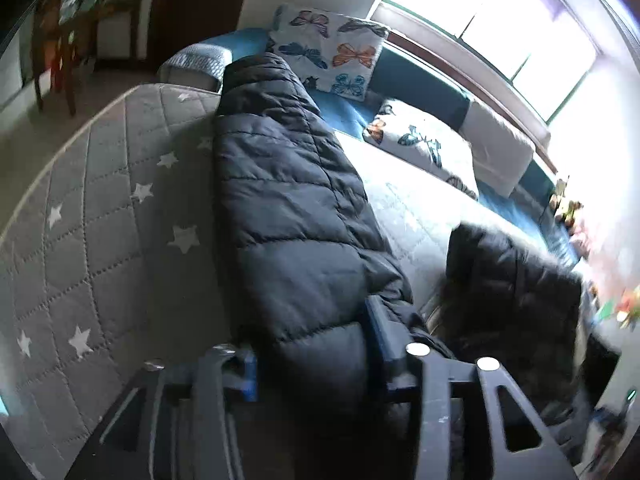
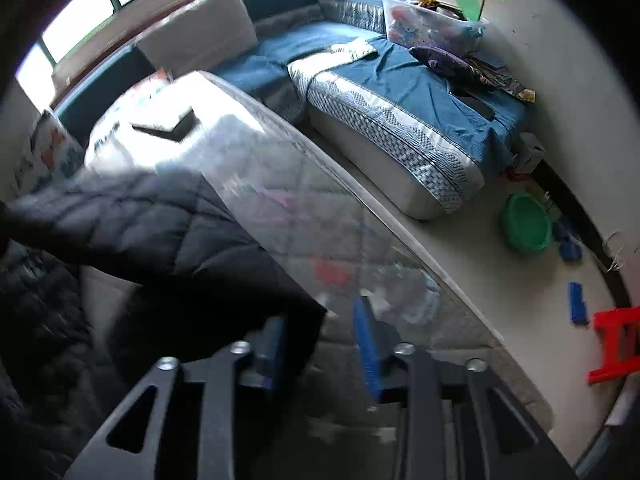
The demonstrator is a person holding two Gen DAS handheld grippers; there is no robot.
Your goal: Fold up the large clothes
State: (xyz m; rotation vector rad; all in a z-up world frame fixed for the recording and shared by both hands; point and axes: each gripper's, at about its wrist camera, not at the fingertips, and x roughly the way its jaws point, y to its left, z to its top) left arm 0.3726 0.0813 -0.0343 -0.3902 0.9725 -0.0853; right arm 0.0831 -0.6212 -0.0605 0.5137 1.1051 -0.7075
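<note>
A black quilted puffer jacket point(image 1: 288, 200) lies on the grey star-patterned mattress point(image 1: 100, 208), folded into a long strip. My left gripper point(image 1: 316, 352) is shut on the jacket's near end, with thick padding between its blue pads. Another part of the jacket point(image 1: 512, 280) is lifted and blurred at the right. In the right wrist view the jacket point(image 2: 152, 232) lies at the left. My right gripper point(image 2: 320, 344) is open just above the mattress point(image 2: 320, 240), its left pad against the jacket's dark edge, with nothing held between the pads.
Butterfly pillows point(image 1: 328, 52) and a white cushion point(image 1: 500, 152) lie by the window. A blue-sheeted mattress point(image 2: 400, 92) with a clear toy bin point(image 2: 432, 24) stands beyond. A green basin point(image 2: 528, 224), blue blocks point(image 2: 578, 304) and a red stool point(image 2: 616, 344) are on the floor.
</note>
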